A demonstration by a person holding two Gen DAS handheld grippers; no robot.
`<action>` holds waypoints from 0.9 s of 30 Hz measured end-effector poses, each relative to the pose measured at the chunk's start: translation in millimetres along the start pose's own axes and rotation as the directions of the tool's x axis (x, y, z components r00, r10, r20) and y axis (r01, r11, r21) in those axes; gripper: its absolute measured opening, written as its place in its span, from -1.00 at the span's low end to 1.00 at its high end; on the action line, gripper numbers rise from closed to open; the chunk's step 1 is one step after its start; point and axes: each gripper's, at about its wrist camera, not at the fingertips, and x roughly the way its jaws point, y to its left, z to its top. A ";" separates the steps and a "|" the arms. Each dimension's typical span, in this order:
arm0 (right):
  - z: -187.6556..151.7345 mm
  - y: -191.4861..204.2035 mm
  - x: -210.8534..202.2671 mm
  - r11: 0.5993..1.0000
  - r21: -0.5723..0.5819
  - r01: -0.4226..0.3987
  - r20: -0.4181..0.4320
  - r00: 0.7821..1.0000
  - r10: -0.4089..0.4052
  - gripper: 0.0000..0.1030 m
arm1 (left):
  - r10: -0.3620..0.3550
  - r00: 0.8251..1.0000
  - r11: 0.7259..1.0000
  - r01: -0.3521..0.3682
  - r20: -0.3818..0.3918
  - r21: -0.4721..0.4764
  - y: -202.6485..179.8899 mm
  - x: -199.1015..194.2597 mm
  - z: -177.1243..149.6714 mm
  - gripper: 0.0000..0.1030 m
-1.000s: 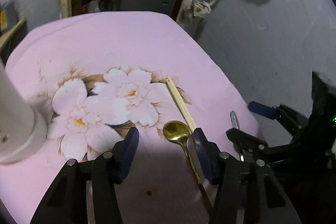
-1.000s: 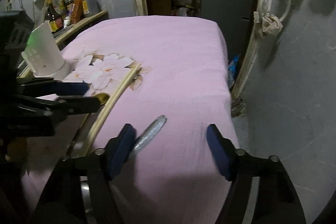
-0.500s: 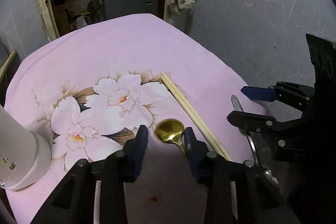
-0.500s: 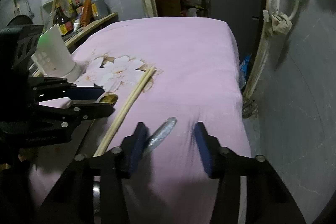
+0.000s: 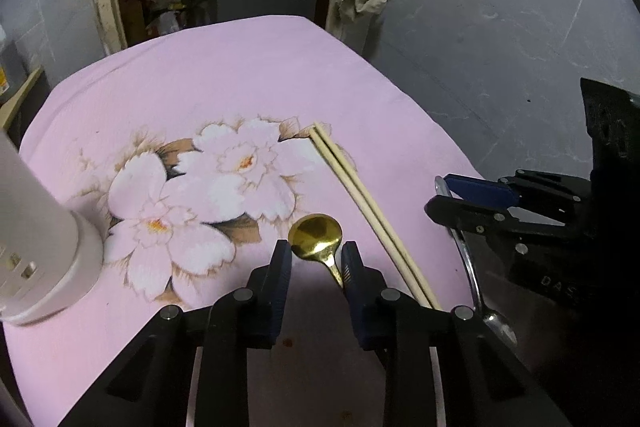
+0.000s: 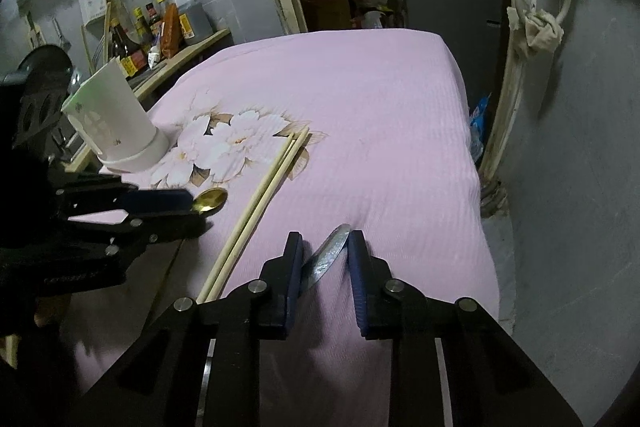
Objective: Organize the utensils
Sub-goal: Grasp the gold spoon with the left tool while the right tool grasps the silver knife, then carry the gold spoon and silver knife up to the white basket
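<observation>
With both pairs of fingers narrowed, I judge the left gripper [image 5: 316,257] straddles the gold spoon [image 5: 317,235] neck. My right gripper [image 6: 325,251] brackets the silver spoon [image 6: 330,254] handle; I can't tell if either is clamped, so I'd squeeze squarely before lifting.

Pretty dim indoor light, coming from overhead-ish. The near part of the pink cloth [image 5: 248,75] is sitting in heavy shadow, the gold spoon [image 5: 316,235] is catching a bit of glare, and the fisheye is bending everything into black corners.
</observation>
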 end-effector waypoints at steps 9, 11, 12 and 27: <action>1.0 -5.8 9.6 0.997 0.046 -0.055 -0.015 0.998 0.056 -0.59 | 0.047 0.998 0.999 -0.046 -0.049 0.018 -4.1 1.1 -0.8 -0.52; 2.4 -4.6 10.9 0.997 0.052 -0.048 -0.025 0.998 0.049 -0.65 | 0.048 0.998 0.999 -0.047 -0.047 0.012 -3.0 0.6 -1.0 -0.56; 3.4 -4.5 11.0 0.997 0.058 -0.046 -0.032 0.998 0.048 -0.67 | 0.046 0.998 0.999 -0.046 -0.045 0.004 -2.7 0.2 -1.0 -0.67; 8.4 3.6 -26.1 0.978 0.197 -0.072 0.038 0.997 0.065 -0.97 | -0.096 0.989 0.966 0.119 0.108 -0.230 28.0 -40.0 -15.5 -0.92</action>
